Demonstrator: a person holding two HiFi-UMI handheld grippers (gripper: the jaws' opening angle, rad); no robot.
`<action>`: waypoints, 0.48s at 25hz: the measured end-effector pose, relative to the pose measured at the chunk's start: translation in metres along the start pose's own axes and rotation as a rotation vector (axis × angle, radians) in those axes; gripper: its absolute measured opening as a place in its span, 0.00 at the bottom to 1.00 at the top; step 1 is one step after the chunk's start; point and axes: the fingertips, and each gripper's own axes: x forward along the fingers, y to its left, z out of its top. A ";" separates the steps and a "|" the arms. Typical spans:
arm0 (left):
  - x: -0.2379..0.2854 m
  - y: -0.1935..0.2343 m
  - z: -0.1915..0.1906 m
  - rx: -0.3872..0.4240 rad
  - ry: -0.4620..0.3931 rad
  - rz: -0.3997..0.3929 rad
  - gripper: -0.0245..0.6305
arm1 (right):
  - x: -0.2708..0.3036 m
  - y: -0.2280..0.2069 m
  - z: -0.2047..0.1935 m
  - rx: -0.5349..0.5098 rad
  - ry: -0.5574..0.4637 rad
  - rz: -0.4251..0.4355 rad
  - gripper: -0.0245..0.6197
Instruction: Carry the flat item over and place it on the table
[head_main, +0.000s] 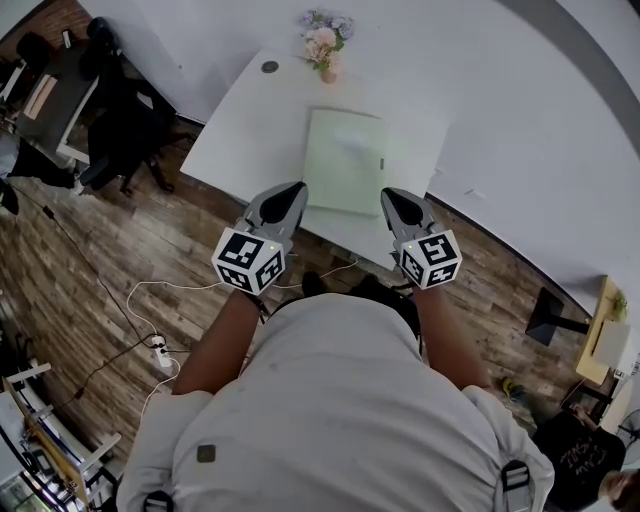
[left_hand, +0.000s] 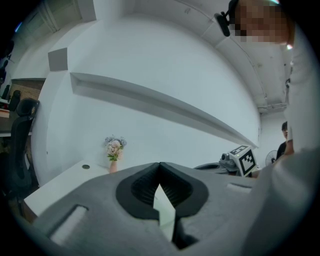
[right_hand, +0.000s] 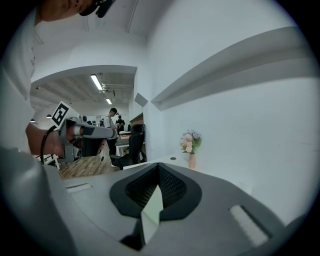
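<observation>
A pale green flat item (head_main: 345, 160) lies over the white table (head_main: 240, 130), its near edge close to the table's front edge. My left gripper (head_main: 290, 195) is at the item's near left corner and my right gripper (head_main: 397, 200) at its near right corner. In the left gripper view the jaws (left_hand: 160, 175) are closed, with a pale green sliver of the flat item (left_hand: 165, 210) between the pads. The right gripper view shows the same: the right gripper (right_hand: 159, 175) is shut and a sliver of the flat item (right_hand: 151, 210) runs between its pads.
A small vase of flowers (head_main: 325, 45) stands at the table's far edge, with a dark round disc (head_main: 270, 67) to its left. Black office chairs (head_main: 125, 130) stand left of the table. A white cable and power strip (head_main: 160, 352) lie on the wooden floor.
</observation>
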 end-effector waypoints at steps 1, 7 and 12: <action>0.001 -0.003 0.000 0.001 0.000 0.001 0.04 | -0.003 -0.001 -0.001 -0.002 -0.003 0.004 0.05; 0.015 -0.031 0.002 0.003 0.005 0.027 0.04 | -0.025 -0.016 -0.008 0.013 -0.013 0.031 0.05; 0.029 -0.073 -0.006 -0.011 0.008 0.048 0.04 | -0.061 -0.036 -0.020 0.020 -0.010 0.055 0.05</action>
